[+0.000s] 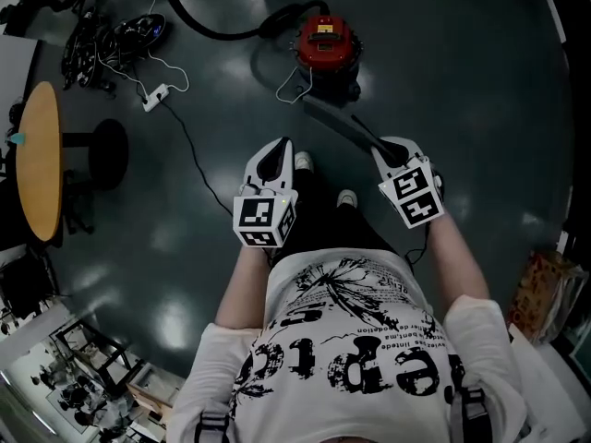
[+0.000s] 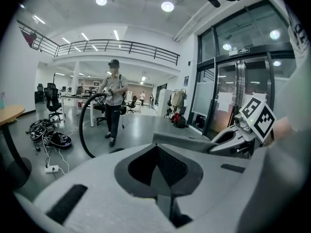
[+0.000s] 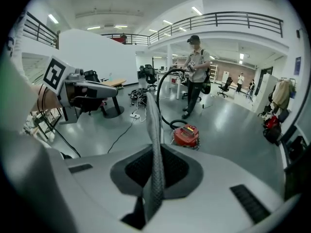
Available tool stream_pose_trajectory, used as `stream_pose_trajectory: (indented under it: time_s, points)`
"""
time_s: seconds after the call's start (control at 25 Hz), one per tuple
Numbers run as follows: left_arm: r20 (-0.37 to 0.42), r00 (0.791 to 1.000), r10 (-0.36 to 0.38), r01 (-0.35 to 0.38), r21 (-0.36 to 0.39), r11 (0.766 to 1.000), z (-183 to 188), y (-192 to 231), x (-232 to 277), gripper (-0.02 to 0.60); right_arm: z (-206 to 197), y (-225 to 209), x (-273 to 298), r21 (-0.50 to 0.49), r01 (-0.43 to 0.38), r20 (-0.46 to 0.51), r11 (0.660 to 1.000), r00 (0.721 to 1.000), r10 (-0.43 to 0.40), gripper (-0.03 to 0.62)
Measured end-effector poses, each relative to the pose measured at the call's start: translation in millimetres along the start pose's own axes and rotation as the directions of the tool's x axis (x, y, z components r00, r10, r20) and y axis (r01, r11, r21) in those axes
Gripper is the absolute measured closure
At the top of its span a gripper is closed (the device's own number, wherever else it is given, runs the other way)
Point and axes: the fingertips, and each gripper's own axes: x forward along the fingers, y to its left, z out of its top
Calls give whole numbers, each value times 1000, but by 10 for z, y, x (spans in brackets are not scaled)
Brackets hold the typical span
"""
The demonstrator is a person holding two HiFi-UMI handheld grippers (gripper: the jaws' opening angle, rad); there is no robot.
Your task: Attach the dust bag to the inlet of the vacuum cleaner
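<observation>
Pinched by one edge in the right gripper (image 1: 383, 149), the dust bag (image 1: 337, 123) may slip from its fingers; the left gripper (image 1: 280, 146) is clenched, empty.

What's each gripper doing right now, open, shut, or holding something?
Left gripper: shut, with nothing between its jaws.
Right gripper: shut on the grey dust bag, which sticks out ahead of it.
</observation>
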Motion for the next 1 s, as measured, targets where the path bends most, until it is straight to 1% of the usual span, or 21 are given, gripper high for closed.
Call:
stream_pose_trajectory:
  time_s: [0.12,0.28,0.36,0.48,0.56,0.64,0.72,0.88,0.92,1.0]
  points:
    - [-29,999,-29,29,-6,1000,-12,186,314,578,22,-98,257,28,-6,-20,1000,1000,7,571]
    - [-53,995,-83,83,-4,997,-85,445,899,578,-39,-292,759,59,-21,-44,998,999,24,571]
    - [-55,993,-101,101,0,995,-161,592,1217,578,-99,-378,1078,64,-31,-52,997,998,35,571]
    - [-35,991,-127,127,-10,992,-342,782,1744,578,-243,-539,1600,56,-49,-50,997,997,52,571]
    - [-21,984,-179,179,6,984,-543,823,2073,578,-426,-627,1958,41,-65,-41,997,997,67,571]
    - [-3,973,-231,231,43,972,-777,848,2389,578,-652,-720,2327,3,-69,-30,998,997,69,571]
    - [29,970,-241,239,58,969,-1039,948,2688,580,-885,-794,2679,-47,-56,-23,997,998,55,571]
    - [89,965,-248,246,33,969,-1642,1209,3321,580,-1356,-937,3363,-99,-21,17,995,1000,23,571]
    - [100,962,-255,252,44,967,-1769,1253,3478,580,-1465,-985,3530,-108,-14,36,994,999,18,571]
    - [121,956,-267,255,104,961,-1973,1305,3758,578,-1657,-1081,3812,-120,-9,72,993,997,17,571]
